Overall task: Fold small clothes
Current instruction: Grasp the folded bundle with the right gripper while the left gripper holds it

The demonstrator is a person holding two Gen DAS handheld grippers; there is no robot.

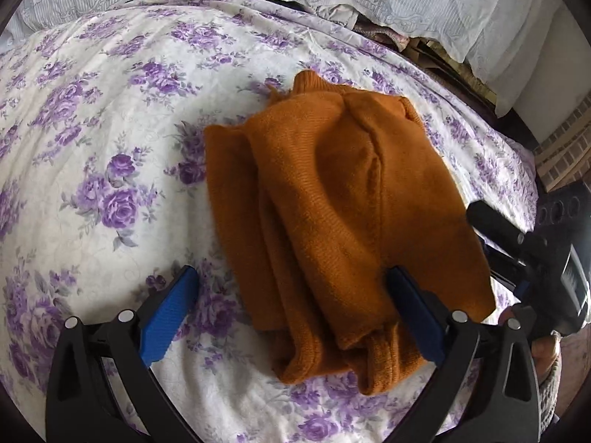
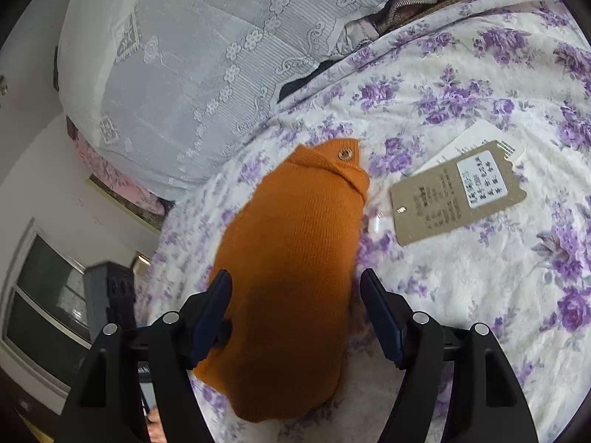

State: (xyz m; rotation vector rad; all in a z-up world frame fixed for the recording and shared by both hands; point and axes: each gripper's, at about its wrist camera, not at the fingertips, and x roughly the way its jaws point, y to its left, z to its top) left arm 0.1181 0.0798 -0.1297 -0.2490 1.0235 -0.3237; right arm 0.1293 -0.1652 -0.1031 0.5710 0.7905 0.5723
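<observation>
Orange knit sweater lies folded into a long bundle on the floral bedspread, white with purple roses. Collar end points away from both grippers; a button shows near the collar in the right wrist view. Ribbed cuff or hem sticks out at the near end in the left wrist view

Left gripper: jaws spread wide, released. Its right blue pad touches or sits just over the sweater's near edge, left pad is on bare bedspread, nothing pinched

Right gripper: jaws apart, sweater body lies between them. Left pad is against or over the knit edge, right pad stands clear of it over the spread, no grip visible

Surface: soft quilted bed cover, a few wrinkles. Brown cardboard hang tag with a white sticker lies flat just beside the collar end, apart from the knit, a white card partly under it

Room: white lace cover drapes over something along the far side of the bed, with loose fabric piled at the gap. Brick wall past the bed edge; window at lower left in the right wrist view

Open room: wide bare bedspread left of the sweater in the left wrist view; bed edge runs close along the other side
</observation>
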